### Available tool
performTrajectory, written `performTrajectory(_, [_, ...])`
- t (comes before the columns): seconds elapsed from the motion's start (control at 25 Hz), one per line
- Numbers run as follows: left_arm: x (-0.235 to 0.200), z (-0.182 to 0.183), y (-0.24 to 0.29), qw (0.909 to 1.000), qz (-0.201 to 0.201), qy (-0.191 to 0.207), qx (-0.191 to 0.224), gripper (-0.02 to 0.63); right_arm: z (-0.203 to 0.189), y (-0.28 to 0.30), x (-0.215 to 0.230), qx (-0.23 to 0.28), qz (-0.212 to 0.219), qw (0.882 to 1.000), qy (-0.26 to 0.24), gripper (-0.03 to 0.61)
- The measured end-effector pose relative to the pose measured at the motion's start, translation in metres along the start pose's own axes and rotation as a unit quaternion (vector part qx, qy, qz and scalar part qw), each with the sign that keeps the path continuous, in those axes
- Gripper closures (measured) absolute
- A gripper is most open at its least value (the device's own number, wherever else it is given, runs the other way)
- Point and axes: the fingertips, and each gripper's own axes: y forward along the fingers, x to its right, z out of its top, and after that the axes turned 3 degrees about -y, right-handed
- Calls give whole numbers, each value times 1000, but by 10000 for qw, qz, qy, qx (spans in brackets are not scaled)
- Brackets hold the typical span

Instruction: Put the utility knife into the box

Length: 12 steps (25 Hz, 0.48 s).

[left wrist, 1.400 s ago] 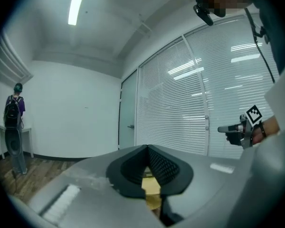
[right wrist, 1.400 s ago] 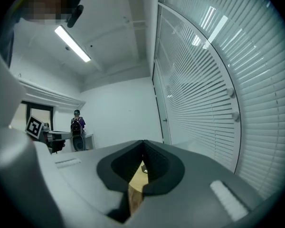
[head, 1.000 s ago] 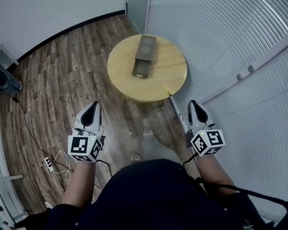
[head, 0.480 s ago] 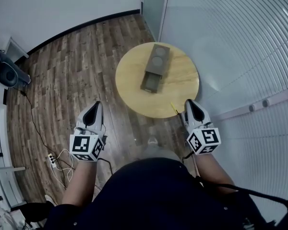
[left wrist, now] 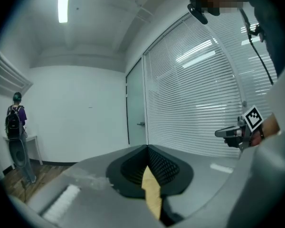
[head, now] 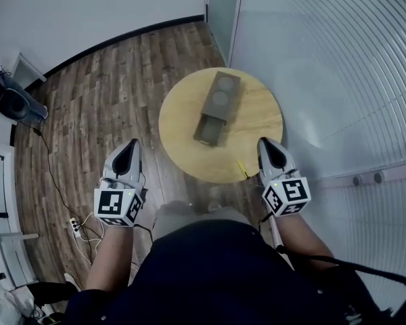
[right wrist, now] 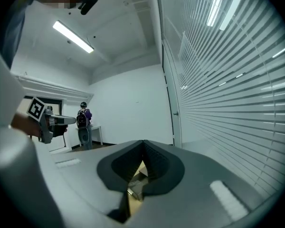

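I hold the left tool (head: 130, 147) and right tool (head: 266, 146) closed and empty; the utility knife (head: 242, 168) lies at the counter's (head: 183, 124) near edge, just beside the right tool, so I judge that one should take it

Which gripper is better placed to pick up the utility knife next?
Right. The right gripper hangs at the table's near edge, right beside the yellow utility knife; the left gripper is over the floor, clear of the table.

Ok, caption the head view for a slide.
Left gripper and right gripper, both shut, face a table bearing a box and a utility knife.
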Motion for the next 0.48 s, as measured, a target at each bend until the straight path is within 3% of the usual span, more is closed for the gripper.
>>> performTrajectory(0.28, [-19, -12, 49, 9996, -220, 15, -182, 607, -16, 30, 22, -84, -218, 9996, 125, 569])
performTrajectory(0.48, [-35, -15, 94, 9974, -645, -130, -278, 607, -11, 48, 26, -132, -662, 9976, 139, 569])
